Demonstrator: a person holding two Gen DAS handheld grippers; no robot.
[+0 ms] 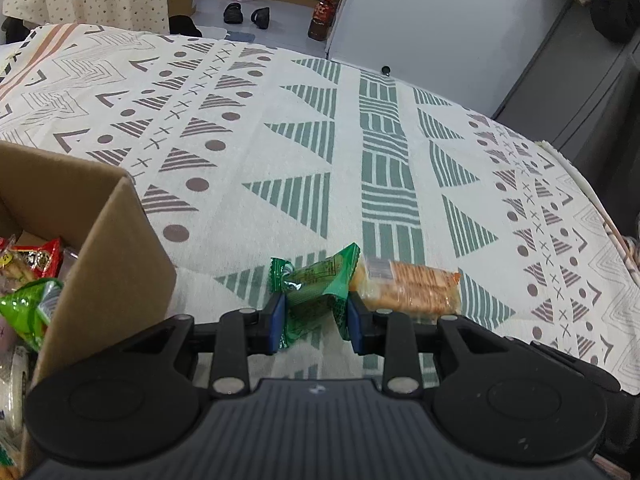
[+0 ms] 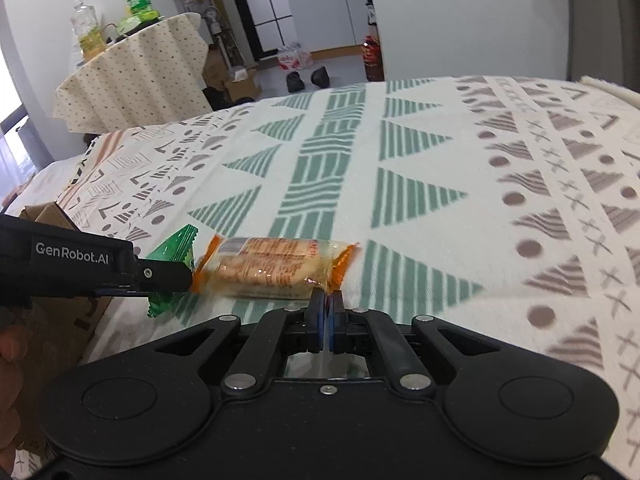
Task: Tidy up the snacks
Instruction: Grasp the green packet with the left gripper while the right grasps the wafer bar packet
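On patterned cloth, left gripper (image 1: pixel 316 320) grasping green packet (image 1: pixel 316 292), only left view shows box (image 1: pixel 108 240) contents, right gripper (image 2: pixel 325 316) clenched empty.

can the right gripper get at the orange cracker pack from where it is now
Probably yes. The right gripper is shut just short of the orange cracker pack, nothing between them; it must open first. The left gripper holds only the green packet.

**Two snacks on the cloth, more in the box**

A green foil snack packet (image 1: pixel 316 288), crinkled and tilted, sits pinched between two blue pads, its serrated end sticking up. Just to its right, touching it, lies an orange-ended clear packet of biscuits (image 1: pixel 408 286), flat on the patterned cloth, long side running left to right. At the near left stands an open cardboard box (image 1: pixel 108 248) holding more wrapped snacks, a red packet (image 1: pixel 38 258) and a green one (image 1: pixel 28 308) among them.
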